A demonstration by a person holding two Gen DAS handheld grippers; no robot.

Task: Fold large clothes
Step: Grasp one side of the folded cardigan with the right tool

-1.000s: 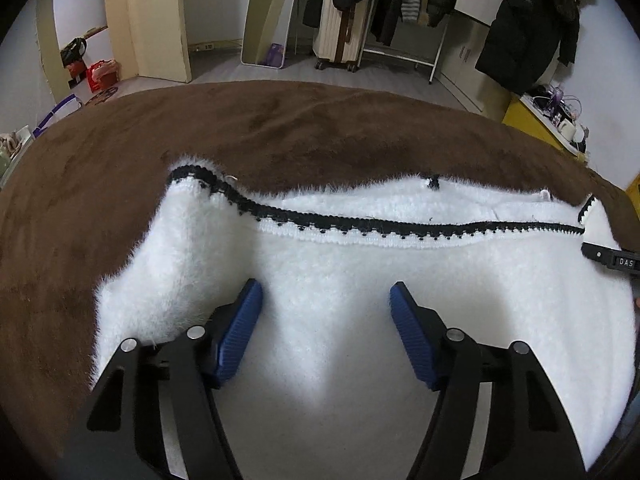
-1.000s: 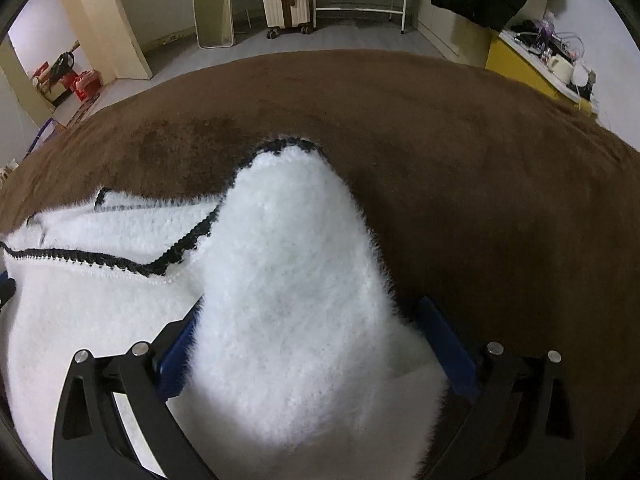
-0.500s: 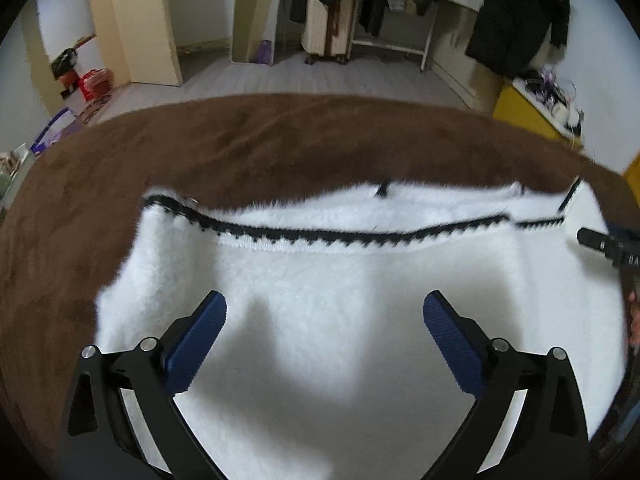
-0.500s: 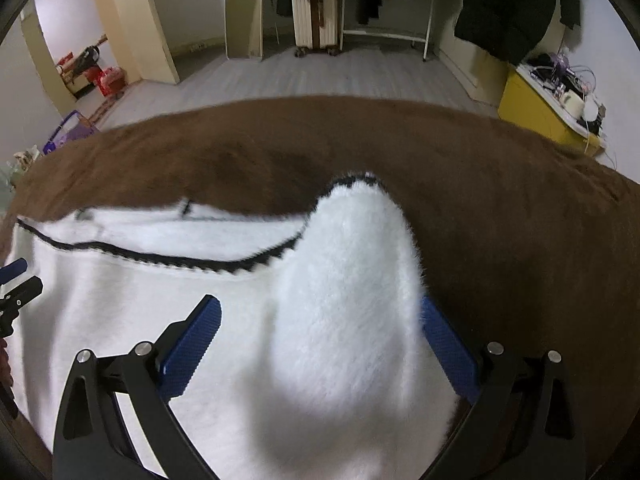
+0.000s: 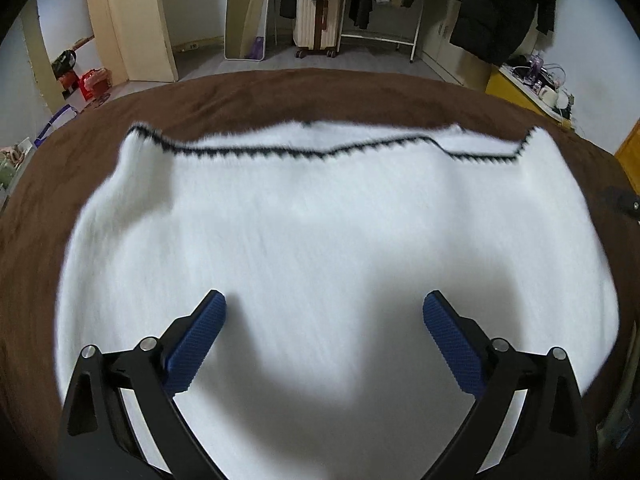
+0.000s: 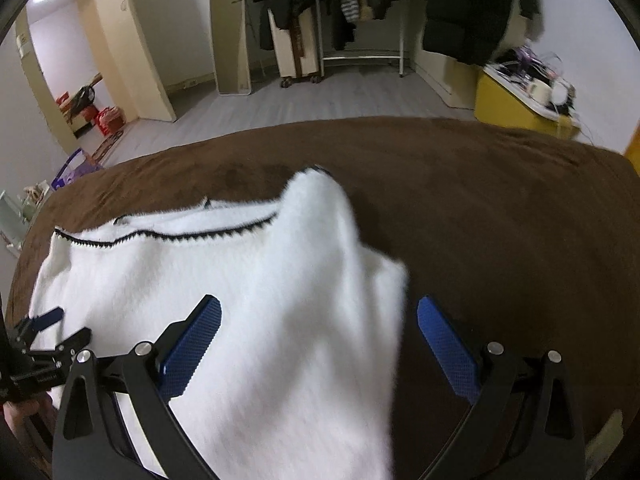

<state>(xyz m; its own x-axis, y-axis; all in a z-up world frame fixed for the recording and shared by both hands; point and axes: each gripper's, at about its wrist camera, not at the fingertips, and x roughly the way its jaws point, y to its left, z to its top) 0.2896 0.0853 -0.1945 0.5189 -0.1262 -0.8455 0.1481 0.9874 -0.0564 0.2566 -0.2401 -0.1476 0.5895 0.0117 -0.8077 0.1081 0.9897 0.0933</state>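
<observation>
A white fuzzy sweater (image 5: 320,220) with a black zigzag trim (image 5: 304,154) lies flat on the brown bed cover (image 5: 280,96). My left gripper (image 5: 325,298) hovers over its near part, open, with nothing between the blue pads. In the right wrist view the sweater (image 6: 180,272) has a sleeve (image 6: 320,248) folded over its right side. My right gripper (image 6: 319,303) stands open above that sleeve; its pads do not press the cloth. The left gripper (image 6: 40,336) shows at the left edge of that view, and a bit of the right gripper (image 5: 624,202) at the right edge of the left wrist view.
The brown bed cover (image 6: 500,220) stretches wide to the right of the sweater. Beyond the bed's far edge lie grey floor, a leaning mirror (image 5: 246,12), a suitcase (image 5: 316,28) under a clothes rack and a yellow cabinet (image 6: 516,108).
The left jaws have spread from partly open to wide. Both grippers have drawn back and risen, so more of the sweater shows. The sleeve lies lower between the right jaws.
</observation>
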